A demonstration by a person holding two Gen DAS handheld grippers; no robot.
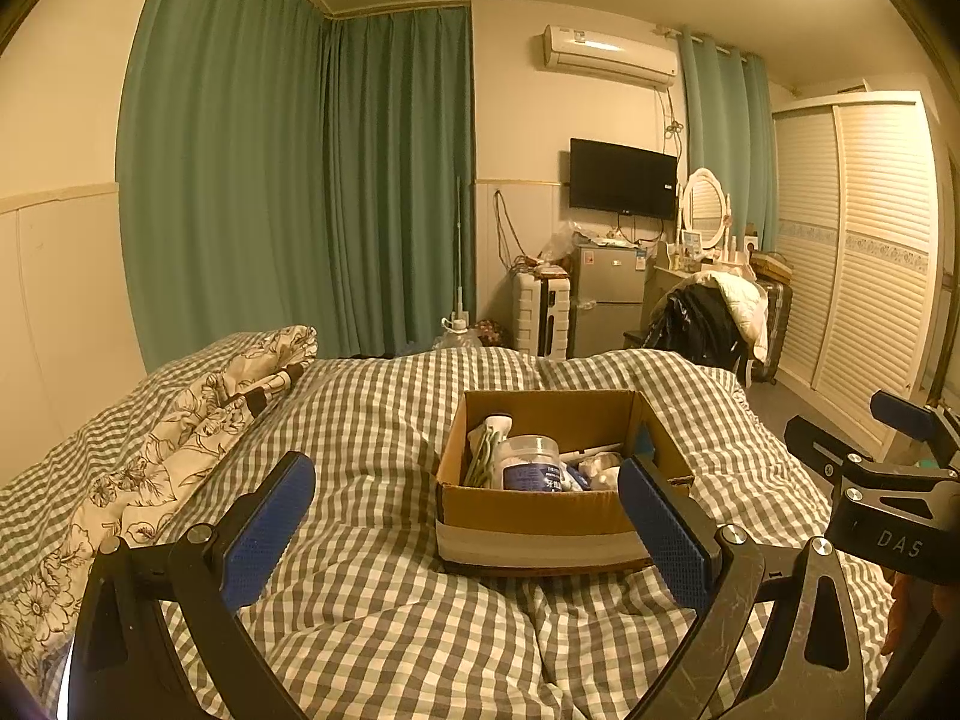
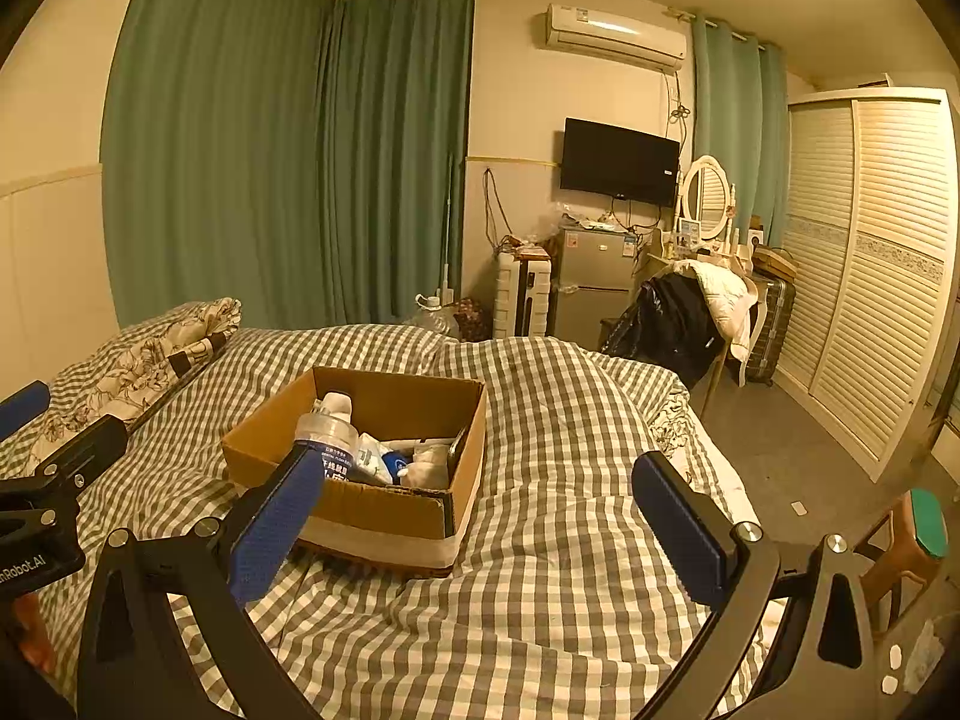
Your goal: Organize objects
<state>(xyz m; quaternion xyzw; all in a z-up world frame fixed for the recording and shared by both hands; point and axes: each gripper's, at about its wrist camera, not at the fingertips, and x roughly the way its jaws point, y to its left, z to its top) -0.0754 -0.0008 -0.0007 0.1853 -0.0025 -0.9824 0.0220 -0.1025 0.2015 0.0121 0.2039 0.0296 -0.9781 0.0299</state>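
Green curtains (image 1: 288, 180) fill the wall from ten to twelve o'clock. Up at one o'clock, an air conditioner (image 1: 609, 55) sits above a dark wall television (image 1: 622, 178). Below it, a small grey fridge (image 1: 607, 294) beside a white suitcase (image 1: 542, 313). At two o'clock, the louvred wardrobe (image 1: 864, 252). Down at nine, a floral quilt (image 1: 180, 414) lies bunched.

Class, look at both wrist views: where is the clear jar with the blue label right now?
The clear jar stands inside the cardboard box on the checked bedspread, at the box's near-left side, beside a white bottle.

open claw (image 2: 480, 492), cardboard box (image 2: 384, 516), checked bed (image 2: 570, 540)
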